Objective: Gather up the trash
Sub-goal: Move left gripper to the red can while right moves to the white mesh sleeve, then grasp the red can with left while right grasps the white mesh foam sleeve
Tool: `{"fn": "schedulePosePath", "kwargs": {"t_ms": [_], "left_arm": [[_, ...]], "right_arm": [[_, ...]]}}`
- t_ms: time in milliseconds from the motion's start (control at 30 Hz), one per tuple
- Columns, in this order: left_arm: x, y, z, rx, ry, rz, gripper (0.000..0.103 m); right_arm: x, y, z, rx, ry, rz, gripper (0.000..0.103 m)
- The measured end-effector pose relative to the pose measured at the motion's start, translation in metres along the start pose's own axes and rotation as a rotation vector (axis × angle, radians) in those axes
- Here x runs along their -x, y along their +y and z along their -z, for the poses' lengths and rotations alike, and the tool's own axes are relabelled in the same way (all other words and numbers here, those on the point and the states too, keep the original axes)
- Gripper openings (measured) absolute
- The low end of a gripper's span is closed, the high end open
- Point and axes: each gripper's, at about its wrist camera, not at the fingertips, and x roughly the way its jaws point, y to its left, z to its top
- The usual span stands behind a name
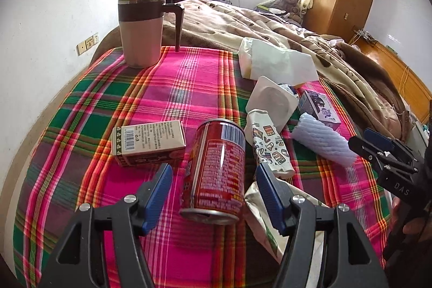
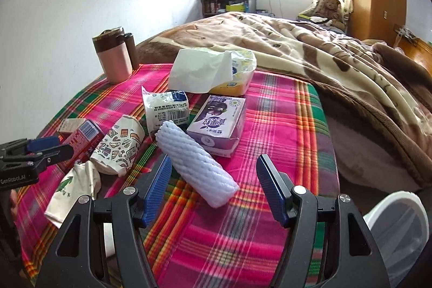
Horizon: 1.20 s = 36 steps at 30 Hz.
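Left gripper [image 1: 214, 193] is spread wide around the red can [image 1: 213, 172], its blue fingers [image 1: 158, 196] on either side and apart from it. Lying on its side on the plaid cloth [image 1: 172, 88], the can has the small box [image 1: 148, 141] just beside it — and the patterned paper cup [image 1: 271, 143] on its other side. Right gripper [image 2: 214, 190] is also spread, around the white foam sleeve [image 2: 195, 162], which lies just beyond the cup from the can — near the purple carton [image 2: 217, 124].
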Motion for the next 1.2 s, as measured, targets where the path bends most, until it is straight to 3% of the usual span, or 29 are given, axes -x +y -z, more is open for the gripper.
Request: {"fn": "schedulePosePath", "kwargs": {"t_ms": [233, 600, 767, 867, 1033, 1200], "left_arm": [[-0.025, 0.006, -0.003, 0.017, 0.07, 0.008, 0.067], [-0.039, 0.004, -0.004, 0.014, 0.106, 0.015, 0.067], [-0.04, 0.004, -0.004, 0.028, 0.106, 0.02, 0.066], [-0.039, 0.004, -0.004, 0.035, 0.1, 0.029, 0.056], [-0.035, 0.005, -0.002, 0.037, 0.092, 0.011, 0.055], [-0.022, 0.006, -0.001, 0.047, 0.064, 0.003, 0.054]], "right_arm": [[-0.025, 0.002, -0.006, 0.021, 0.058, -0.037, 0.067], [-0.043, 0.009, -0.005, 0.051, 0.12, -0.062, 0.067], [-0.043, 0.01, -0.004, 0.029, 0.133, -0.08, 0.051], [-0.042, 0.012, -0.002, 0.025, 0.136, -0.089, 0.044], [-0.039, 0.011, -0.001, -0.004, 0.137, -0.103, 0.03], [-0.031, 0.012, 0.0, -0.013, 0.118, -0.115, 0.026]]}}
